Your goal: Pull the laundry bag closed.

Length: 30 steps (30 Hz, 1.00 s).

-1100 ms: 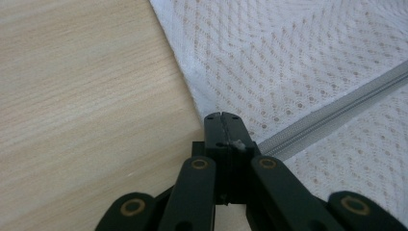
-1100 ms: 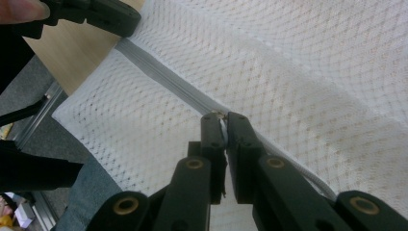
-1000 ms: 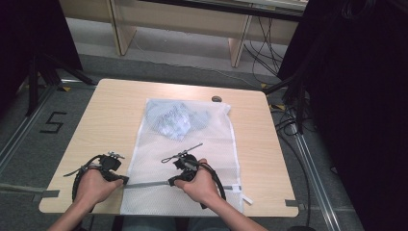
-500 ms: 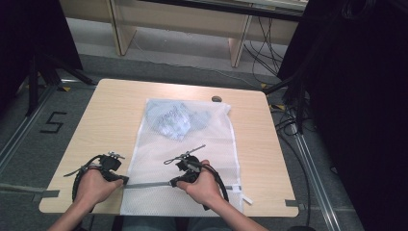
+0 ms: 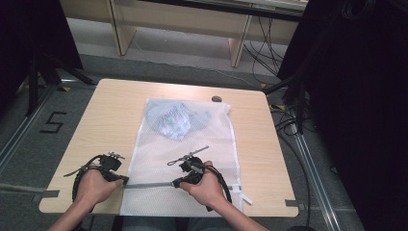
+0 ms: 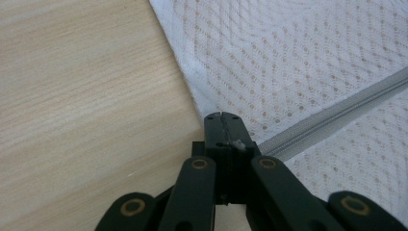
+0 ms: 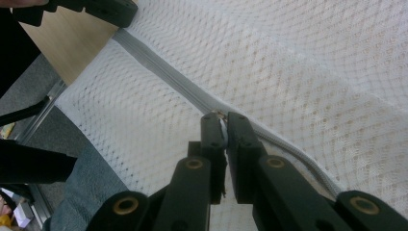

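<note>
White mesh laundry bag (image 5: 185, 159) lies flat on the light wooden table (image 5: 110, 110), pale blue garment (image 5: 175, 118) bunched inside at the far end. Left gripper (image 6: 222, 118): jaws pressed together on the bag's edge by the grey zipper (image 5: 149, 185) end. Right gripper (image 7: 221, 117) pinches what's prob the zipper pull, mid-way along. Fabric looks v light, floppy, slippery, so imo anchor the zip end and hold the pull itself, not the netting.

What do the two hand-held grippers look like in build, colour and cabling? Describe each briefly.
Both are black. The left hand-held gripper has two flat linkage arms with brass-coloured pivot rivets leading to blocky jaws, and the right hand-held gripper is built the same way. In the high view a black cable loops from each tool. The person's forearms are bare, with no sleeves showing.
</note>
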Motion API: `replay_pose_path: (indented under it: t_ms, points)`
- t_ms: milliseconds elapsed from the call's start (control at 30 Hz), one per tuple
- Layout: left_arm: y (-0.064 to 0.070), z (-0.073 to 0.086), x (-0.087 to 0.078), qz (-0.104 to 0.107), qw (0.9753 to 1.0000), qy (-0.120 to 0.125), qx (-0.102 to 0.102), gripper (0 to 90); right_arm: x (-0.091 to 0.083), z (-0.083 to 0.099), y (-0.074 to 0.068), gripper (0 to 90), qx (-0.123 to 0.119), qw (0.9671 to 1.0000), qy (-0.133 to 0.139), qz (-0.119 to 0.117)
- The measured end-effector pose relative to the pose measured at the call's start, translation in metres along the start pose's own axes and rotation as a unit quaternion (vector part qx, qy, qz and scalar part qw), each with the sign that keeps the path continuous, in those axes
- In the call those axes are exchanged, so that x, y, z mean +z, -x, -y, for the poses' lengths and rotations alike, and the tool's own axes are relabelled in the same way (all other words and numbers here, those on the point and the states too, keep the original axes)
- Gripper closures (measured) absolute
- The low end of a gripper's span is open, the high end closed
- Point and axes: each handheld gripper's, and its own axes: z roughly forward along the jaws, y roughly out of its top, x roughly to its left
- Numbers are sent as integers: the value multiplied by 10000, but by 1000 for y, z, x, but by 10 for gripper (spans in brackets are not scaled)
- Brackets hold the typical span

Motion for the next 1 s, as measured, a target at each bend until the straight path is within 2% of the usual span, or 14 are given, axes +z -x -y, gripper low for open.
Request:
replay_pose_path:
  t_ms: [33,67,167,200,333,367,567,600,700,800,900,1000]
  points:
    - [0,0,0,-5,10000,10,-12,899,0,0,1,870,-87,10000,22,-7]
    - [0,0,0,1,10000,-6,-9,899,-1,1,0,871,51,10000,-58,-13]
    - [0,0,0,4,10000,-7,-20,899,-1,2,2,871,-54,10000,35,-9]
    - [0,0,0,4,10000,-11,-16,899,-2,3,1,870,36,10000,-18,3]
    - [0,0,0,10,10000,5,-17,899,-3,4,3,871,8,10000,6,-6]
    - [0,0,0,3,10000,-12,-15,899,-3,4,4,870,-64,10000,22,-37]
    - [0,0,0,4,10000,-7,-14,899,-2,6,7,870,-154,9998,63,-85]
    - [0,0,0,1,10000,-8,-11,899,-2,6,5,870,-80,10000,25,-49]
    - [0,0,0,10,10000,7,-19,899,-2,7,6,870,-121,9998,29,-120]
    - [0,0,0,-2,10000,-5,-10,899,-3,8,5,870,-30,9999,-9,-98]
    - [0,0,0,2,10000,-9,-12,899,-4,9,7,870,-100,9999,76,-111]
    - [0,0,0,4,10000,-7,-11,899,-4,10,8,871,-52,9999,47,-106]
